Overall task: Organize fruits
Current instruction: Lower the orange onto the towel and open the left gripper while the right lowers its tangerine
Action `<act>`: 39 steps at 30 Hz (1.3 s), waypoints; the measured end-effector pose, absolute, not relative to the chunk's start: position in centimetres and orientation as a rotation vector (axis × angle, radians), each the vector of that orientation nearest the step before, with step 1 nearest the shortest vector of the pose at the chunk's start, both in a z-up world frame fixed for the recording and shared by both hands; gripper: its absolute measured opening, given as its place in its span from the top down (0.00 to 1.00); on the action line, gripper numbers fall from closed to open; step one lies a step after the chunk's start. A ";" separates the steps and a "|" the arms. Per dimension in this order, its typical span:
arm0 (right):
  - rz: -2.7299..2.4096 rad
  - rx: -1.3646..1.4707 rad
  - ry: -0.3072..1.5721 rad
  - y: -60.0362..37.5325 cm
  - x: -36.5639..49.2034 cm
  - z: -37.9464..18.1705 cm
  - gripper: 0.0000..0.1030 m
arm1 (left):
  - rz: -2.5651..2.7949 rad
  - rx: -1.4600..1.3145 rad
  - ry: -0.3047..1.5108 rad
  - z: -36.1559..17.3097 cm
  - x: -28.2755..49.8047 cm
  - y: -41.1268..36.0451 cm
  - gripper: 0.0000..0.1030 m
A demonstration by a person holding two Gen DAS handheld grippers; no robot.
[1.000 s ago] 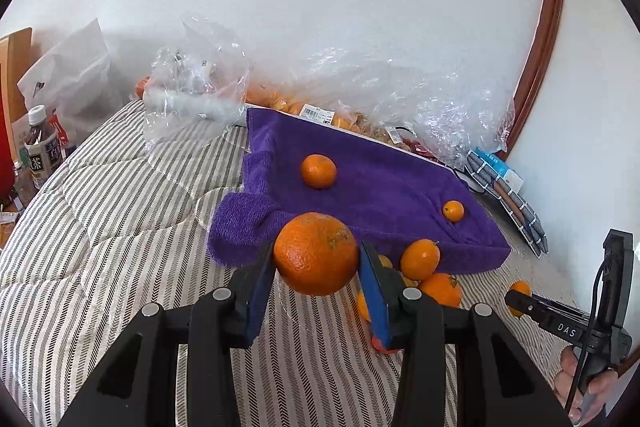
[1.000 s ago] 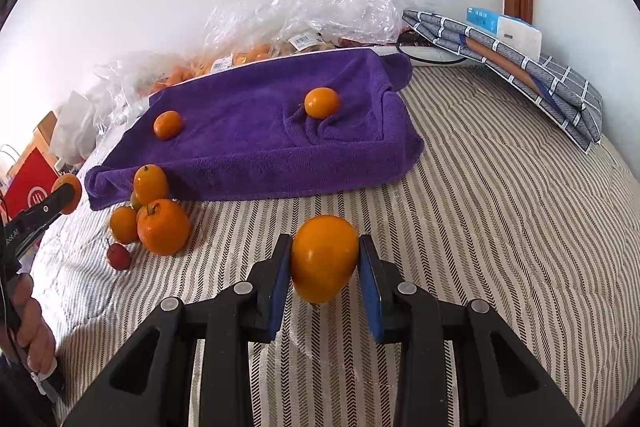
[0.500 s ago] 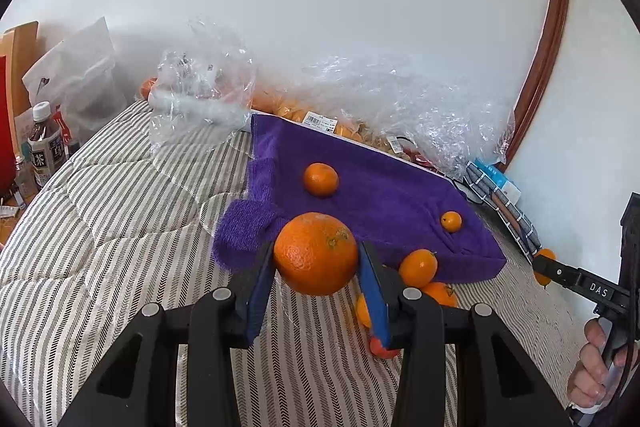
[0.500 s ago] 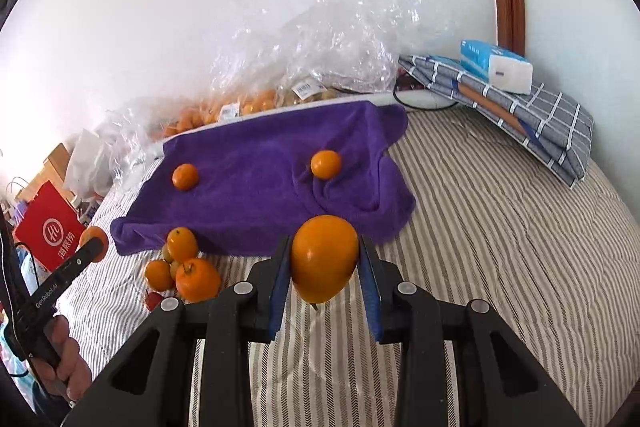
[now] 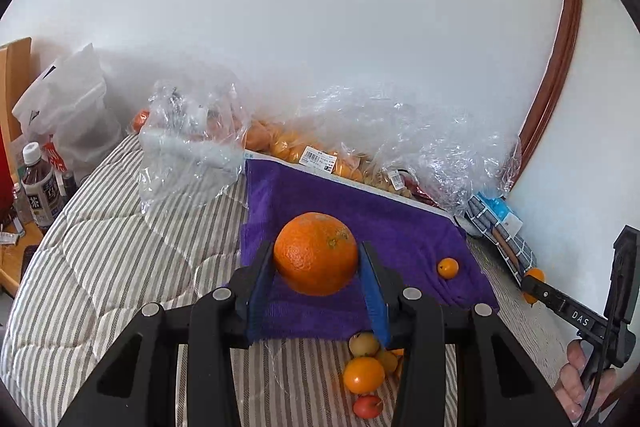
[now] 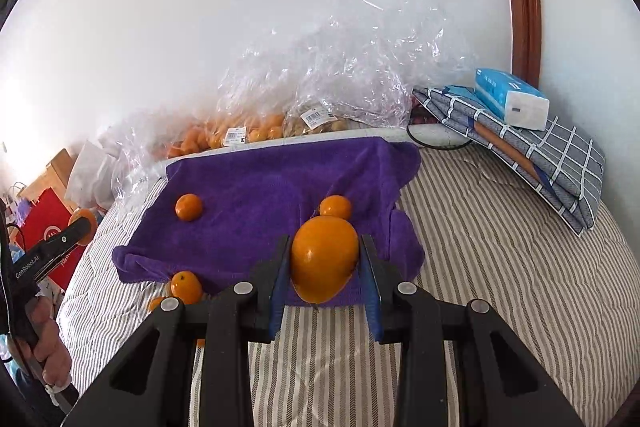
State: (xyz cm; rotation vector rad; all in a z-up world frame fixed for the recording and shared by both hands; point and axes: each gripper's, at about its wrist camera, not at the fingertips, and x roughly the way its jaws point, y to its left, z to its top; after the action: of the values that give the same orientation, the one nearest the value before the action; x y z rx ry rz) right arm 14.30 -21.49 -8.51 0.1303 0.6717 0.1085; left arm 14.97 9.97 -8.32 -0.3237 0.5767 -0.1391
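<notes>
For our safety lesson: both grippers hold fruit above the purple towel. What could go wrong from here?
1. The big orange is round, so it might roll off the towel once the left gripper lets go.
2. The smooth fruit in the right gripper could bump the small orange just beyond it.

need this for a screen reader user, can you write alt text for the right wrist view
The right hand-held gripper grips a smooth orange fruit above a striped bed. Beyond it a purple towel holds two small oranges, with bagged fruit against the white wall.
</notes>
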 end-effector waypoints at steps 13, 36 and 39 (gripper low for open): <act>0.099 0.156 0.683 -22.7 20.4 -10.8 0.68 | -0.129 -0.346 0.639 -10.8 22.1 8.8 0.61; 0.106 0.081 0.766 -20.4 22.8 -15.7 0.68 | -0.128 -0.288 0.739 -15.1 24.0 7.0 0.61; 0.104 0.087 0.748 -20.6 22.4 -15.5 0.62 | -0.129 -0.288 0.740 -15.1 24.1 7.0 0.61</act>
State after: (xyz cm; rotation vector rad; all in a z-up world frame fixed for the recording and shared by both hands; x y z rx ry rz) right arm 22.44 -20.61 -15.52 0.0868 0.7485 0.1042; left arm 24.11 6.97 -15.10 -0.2884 0.7398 -0.1292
